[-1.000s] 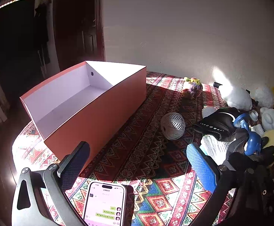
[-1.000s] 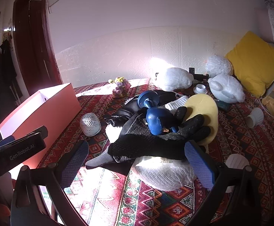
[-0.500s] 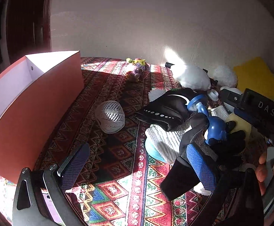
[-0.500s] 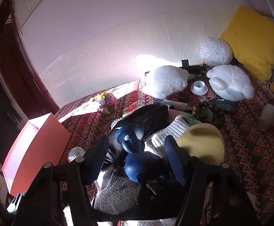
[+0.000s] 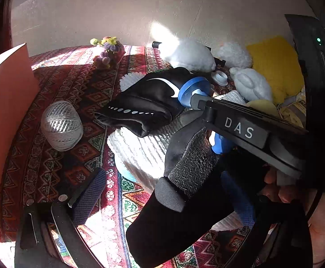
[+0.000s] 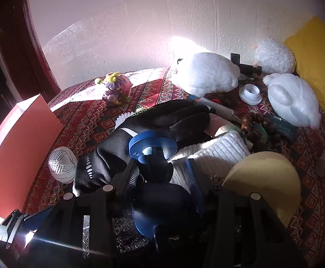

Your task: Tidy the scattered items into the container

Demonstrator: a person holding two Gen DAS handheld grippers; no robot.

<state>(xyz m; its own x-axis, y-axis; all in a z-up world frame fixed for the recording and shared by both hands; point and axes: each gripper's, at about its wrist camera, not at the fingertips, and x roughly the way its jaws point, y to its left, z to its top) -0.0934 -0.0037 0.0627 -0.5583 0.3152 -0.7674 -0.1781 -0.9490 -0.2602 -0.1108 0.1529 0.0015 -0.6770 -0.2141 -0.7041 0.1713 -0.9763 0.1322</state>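
Note:
The orange box (image 5: 4, 134) with a white inside stands at the left; it also shows in the right wrist view (image 6: 17, 151). A pile of black gloves (image 5: 149, 102), a white knit cloth (image 5: 140, 149) and a blue dumbbell (image 6: 152, 144) lies mid-table. My right gripper (image 6: 162, 178) straddles the dumbbell's handle with its blue pads on either side, the jaws narrowed around it. My left gripper (image 5: 162, 198) is open, with a grey-and-black glove (image 5: 184, 192) lying between its fingers. The right gripper's body crosses the left wrist view.
A ball of white twine (image 5: 62, 126) lies near the box. A crochet flower toy (image 6: 115, 87), white plush toys (image 6: 207, 73), a yellow cushion (image 6: 316, 58), a cream foam piece (image 6: 263, 178), beads (image 6: 254, 125) and a white lid (image 6: 250, 92) sit on the patterned cloth.
Both grippers moved right and down onto the pile. My right gripper narrowed its jaws around the dumbbell handle. The box slid to the left edge of both views.

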